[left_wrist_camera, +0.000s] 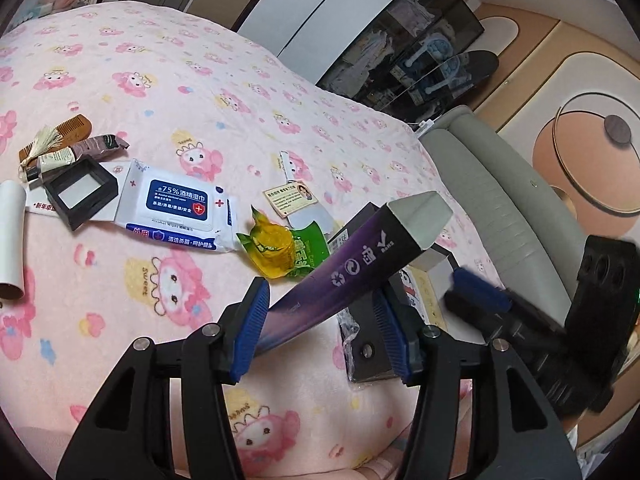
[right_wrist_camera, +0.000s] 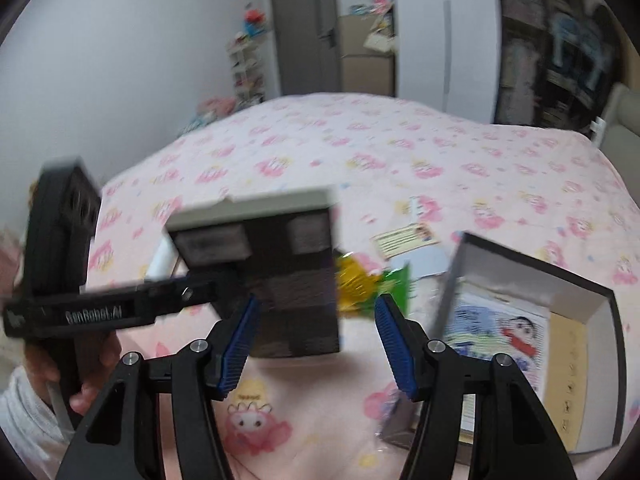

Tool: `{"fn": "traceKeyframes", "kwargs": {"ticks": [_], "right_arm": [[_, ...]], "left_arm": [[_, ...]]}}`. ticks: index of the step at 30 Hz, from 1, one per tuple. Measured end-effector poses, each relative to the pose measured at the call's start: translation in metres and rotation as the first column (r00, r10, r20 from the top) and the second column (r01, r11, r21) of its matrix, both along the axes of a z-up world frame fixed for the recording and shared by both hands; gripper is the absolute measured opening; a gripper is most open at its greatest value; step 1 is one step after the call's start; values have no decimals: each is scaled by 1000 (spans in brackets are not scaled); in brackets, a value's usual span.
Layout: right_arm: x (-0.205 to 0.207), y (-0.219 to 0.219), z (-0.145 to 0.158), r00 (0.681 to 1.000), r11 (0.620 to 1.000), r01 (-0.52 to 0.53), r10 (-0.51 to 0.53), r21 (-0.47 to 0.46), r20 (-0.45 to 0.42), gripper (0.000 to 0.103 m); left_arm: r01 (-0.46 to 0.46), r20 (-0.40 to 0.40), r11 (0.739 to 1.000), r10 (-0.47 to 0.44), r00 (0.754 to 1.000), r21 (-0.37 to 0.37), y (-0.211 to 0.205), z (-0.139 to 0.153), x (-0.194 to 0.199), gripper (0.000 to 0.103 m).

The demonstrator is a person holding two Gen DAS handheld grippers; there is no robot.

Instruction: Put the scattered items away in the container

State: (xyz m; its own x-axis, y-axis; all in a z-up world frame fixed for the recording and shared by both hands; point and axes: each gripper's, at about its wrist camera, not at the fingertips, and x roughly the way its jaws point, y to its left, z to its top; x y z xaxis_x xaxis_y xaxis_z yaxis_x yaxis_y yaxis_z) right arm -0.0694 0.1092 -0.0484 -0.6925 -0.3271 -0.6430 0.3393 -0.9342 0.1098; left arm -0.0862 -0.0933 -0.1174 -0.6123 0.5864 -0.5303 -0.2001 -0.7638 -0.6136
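A long purple box [left_wrist_camera: 352, 264] with a grey-white end flap hangs tilted over the pink bed, with my left gripper [left_wrist_camera: 320, 320] shut on its lower end. In the right wrist view the same box [right_wrist_camera: 296, 280] shows end-on and blurred, with the left gripper's arm [right_wrist_camera: 120, 312] reaching it from the left. My right gripper [right_wrist_camera: 316, 340] is open; the box sits just ahead of its left pad, and the right pad [right_wrist_camera: 394, 344] is apart from it. The container, a black open box [right_wrist_camera: 580, 280] holding a cartoon-printed item, lies at the right, and in the left wrist view its wall [left_wrist_camera: 372, 360] shows behind the fingers.
Scattered on the blanket are a wipes pack [left_wrist_camera: 176, 208], a small black square case [left_wrist_camera: 80, 196], a comb [left_wrist_camera: 56, 136], tubes [left_wrist_camera: 96, 146], a white cylinder [left_wrist_camera: 12, 236], a yellow packet [left_wrist_camera: 272, 250], a green packet [left_wrist_camera: 308, 248] and a card [left_wrist_camera: 290, 198]. A grey headboard [left_wrist_camera: 492, 208] borders the bed.
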Motion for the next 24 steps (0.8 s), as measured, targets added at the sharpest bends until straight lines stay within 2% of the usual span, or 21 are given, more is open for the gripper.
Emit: {"fn": "traceKeyframes", "kwargs": {"ticks": [3,5,8,11,15,18,21,24], "right_arm": [[-18,20,16,999,987,40,-36,-154,29,56],[-34,23,23,998,977,54,-47,-208,38,57],[-57,15,25,997,980,77,-72,-182,35,57],[-70,7,10,995,983,73,-59,-170,84,57],[-69,7,-14,991,984,77,-58,-164,117,57],[-67,12,-20,991,979,79,-57,-185,124,57],[-65,15,-20,991,978,80,-57,-192,121,57],[-64,18,-20,991,976,66,-40,-206,130,57]], "left_arm": [[6,4,1000,-6,1000,-7,3,-1,-1,55],[7,7,1000,-6,1000,-14,4,-2,-1,55],[2,9,1000,-2,1000,-8,3,-3,-2,55],[-12,7,1000,12,1000,11,-2,-3,-3,54],[-34,-78,998,38,996,48,-8,8,5,54],[-50,-113,997,57,992,64,-9,12,8,54],[-65,-72,990,74,995,124,-17,4,1,54],[-121,9,984,121,993,133,-26,-8,-9,59]]}}
